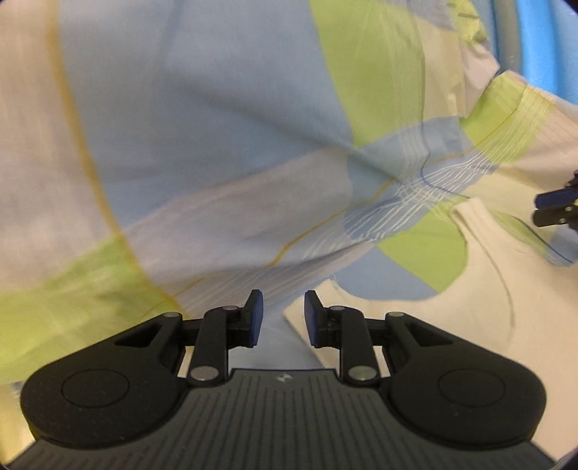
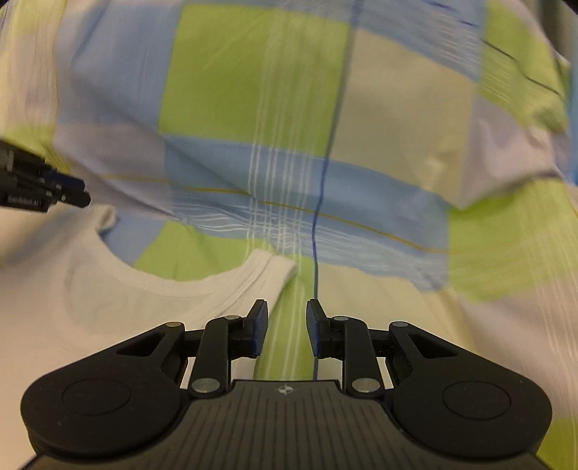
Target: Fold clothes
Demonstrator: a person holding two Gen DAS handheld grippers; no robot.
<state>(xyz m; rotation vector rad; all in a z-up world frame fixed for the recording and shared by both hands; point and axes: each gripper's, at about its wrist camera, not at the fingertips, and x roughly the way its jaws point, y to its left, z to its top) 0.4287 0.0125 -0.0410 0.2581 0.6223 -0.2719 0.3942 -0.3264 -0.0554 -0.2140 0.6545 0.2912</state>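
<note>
A white sleeveless top (image 1: 469, 311) lies flat on a checked bedsheet (image 1: 202, 119), its scooped neckline and two shoulder straps pointing away from me. My left gripper (image 1: 282, 318) hovers open just off the left strap's outer corner, with nothing between its fingers. In the right wrist view the same top (image 2: 72, 289) fills the lower left. My right gripper (image 2: 287, 327) is open and empty beside the right strap (image 2: 267, 274), over the sheet (image 2: 260, 86). The left gripper's fingertips (image 2: 68, 191) show at the left edge there; the right gripper's tip (image 1: 556, 208) shows at the right edge of the left wrist view.
The sheet has blue, green, cream and lilac squares with thin lines, and it is wrinkled into soft ridges ahead of both grippers. A bright blue surface and a grey tube (image 1: 509, 32) appear beyond the sheet's far right edge.
</note>
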